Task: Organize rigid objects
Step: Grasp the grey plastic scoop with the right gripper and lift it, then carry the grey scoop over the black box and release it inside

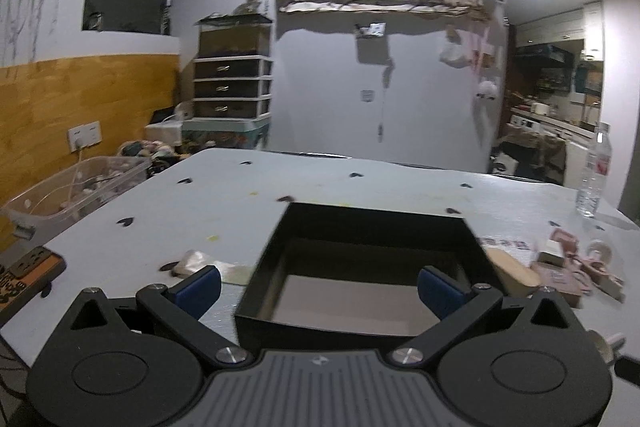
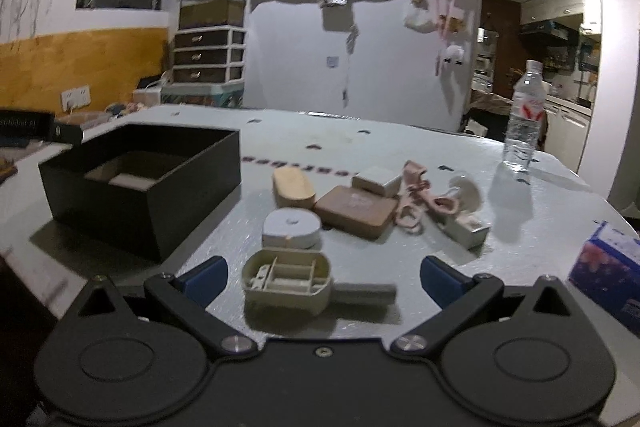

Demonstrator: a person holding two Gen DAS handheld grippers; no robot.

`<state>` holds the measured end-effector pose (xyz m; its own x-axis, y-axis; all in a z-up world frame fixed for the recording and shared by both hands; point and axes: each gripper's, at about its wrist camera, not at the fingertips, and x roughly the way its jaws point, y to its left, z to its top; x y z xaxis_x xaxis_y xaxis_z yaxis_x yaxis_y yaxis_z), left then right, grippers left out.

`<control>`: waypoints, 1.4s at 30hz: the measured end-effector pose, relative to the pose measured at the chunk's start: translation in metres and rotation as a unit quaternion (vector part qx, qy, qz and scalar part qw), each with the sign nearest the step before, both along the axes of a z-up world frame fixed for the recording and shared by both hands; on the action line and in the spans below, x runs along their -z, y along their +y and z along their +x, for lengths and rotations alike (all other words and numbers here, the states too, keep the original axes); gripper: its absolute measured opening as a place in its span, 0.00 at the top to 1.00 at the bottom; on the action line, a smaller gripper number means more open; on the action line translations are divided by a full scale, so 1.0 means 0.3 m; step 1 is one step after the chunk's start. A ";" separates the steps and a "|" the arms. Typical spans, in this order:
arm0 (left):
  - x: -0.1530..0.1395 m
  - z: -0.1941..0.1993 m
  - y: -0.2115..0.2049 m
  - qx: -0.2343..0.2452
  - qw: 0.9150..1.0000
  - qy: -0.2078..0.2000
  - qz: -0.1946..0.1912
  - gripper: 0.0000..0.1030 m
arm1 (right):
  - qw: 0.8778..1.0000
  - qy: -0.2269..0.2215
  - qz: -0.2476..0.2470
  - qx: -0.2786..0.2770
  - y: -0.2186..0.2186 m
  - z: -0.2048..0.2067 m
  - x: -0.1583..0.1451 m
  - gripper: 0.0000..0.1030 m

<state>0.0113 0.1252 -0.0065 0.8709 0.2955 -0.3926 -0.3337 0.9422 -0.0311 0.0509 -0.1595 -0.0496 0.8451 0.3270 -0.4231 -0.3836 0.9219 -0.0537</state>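
Observation:
An open black box [image 1: 360,227] stands on the pale table; it also shows in the right wrist view [image 2: 144,195] at the left. My left gripper [image 1: 320,291] is open and empty, just in front of the box's near wall. My right gripper [image 2: 324,281] is open around a beige compartment case [image 2: 288,283] with a grey handle, not touching it. Beyond the case lie a white round tin [image 2: 292,227], a wooden oval piece [image 2: 292,189], a brown flat case [image 2: 358,211], a small white box [image 2: 378,179] and pink clips [image 2: 416,199].
A water bottle [image 2: 524,119] stands at the table's far right. A blue patterned box [image 2: 608,267] lies at the right edge. A clear plastic bin [image 1: 76,187] and a power strip [image 1: 28,271] sit left of the table. A crumpled wrapper [image 1: 196,261] lies near the left finger.

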 end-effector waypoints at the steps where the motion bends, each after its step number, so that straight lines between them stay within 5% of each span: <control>1: 0.005 0.001 0.011 -0.005 1.000 0.002 0.001 0.00 | 1.000 0.002 -0.004 -0.002 0.010 0.003 0.009 0.00; 11: 0.049 0.041 0.086 -0.034 0.999 0.025 0.006 0.00 | 0.999 0.011 -0.031 -0.037 0.099 0.057 0.061 0.01; 16: 0.068 0.070 0.114 -0.020 0.999 0.034 -0.006 0.01 | 0.998 0.017 -0.037 -0.045 0.119 0.089 0.073 0.11; 27: 0.115 0.142 0.183 -0.033 0.997 0.057 -0.047 0.55 | 0.998 0.015 -0.042 -0.033 0.107 0.113 0.084 0.35; 31: 0.118 0.132 0.201 -0.030 0.997 0.052 -0.057 0.89 | 0.998 0.013 -0.041 -0.036 0.101 0.106 0.082 0.36; 42: 0.116 0.111 0.196 -0.006 0.997 0.044 -0.064 0.97 | 0.997 -0.002 0.021 -0.074 0.104 0.119 -0.100 0.36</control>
